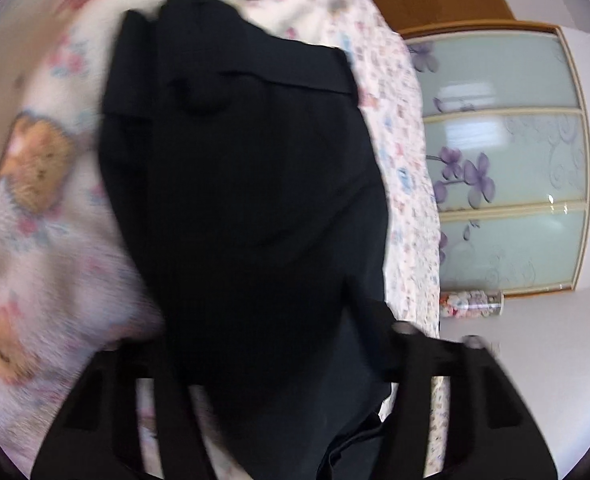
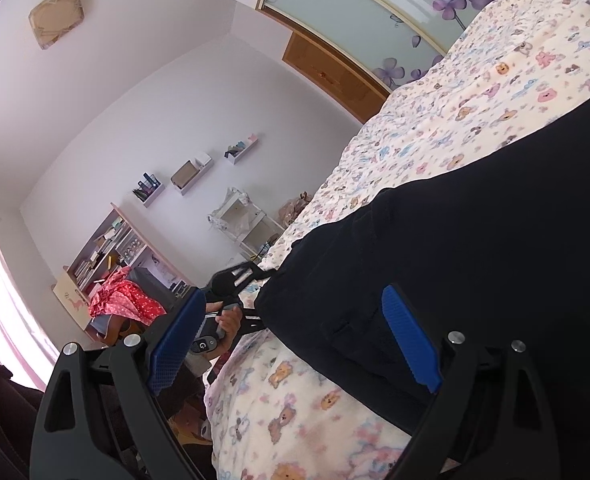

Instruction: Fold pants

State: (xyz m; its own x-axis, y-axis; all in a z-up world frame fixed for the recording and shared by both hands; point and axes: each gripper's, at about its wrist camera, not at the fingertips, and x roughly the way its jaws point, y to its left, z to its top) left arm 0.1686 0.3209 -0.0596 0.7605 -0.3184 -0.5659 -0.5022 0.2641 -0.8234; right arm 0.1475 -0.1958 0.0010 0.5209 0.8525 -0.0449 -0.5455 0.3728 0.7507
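Black pants (image 1: 247,168) lie on a bear-print blanket (image 1: 47,240), waistband at the far end. The picture is blurred. The near end of the cloth covers the space between the black fingers of my left gripper (image 1: 283,368), hiding the pads. In the right wrist view the pants (image 2: 475,240) fill the right side. My right gripper (image 2: 295,344) is open. Its right blue pad (image 2: 411,340) rests against the dark cloth and the left pad (image 2: 175,344) hangs past the bed's edge. Beyond it, a hand (image 2: 229,320) holds the left gripper (image 2: 251,296) at the pants' edge.
The bed (image 2: 455,92) runs toward a sliding wardrobe (image 1: 503,168) with purple flowers. A jar (image 1: 471,304) stands on the floor by it. A desk with shelves (image 2: 107,248) and a red cloth (image 2: 123,300) stand beyond the bed's side.
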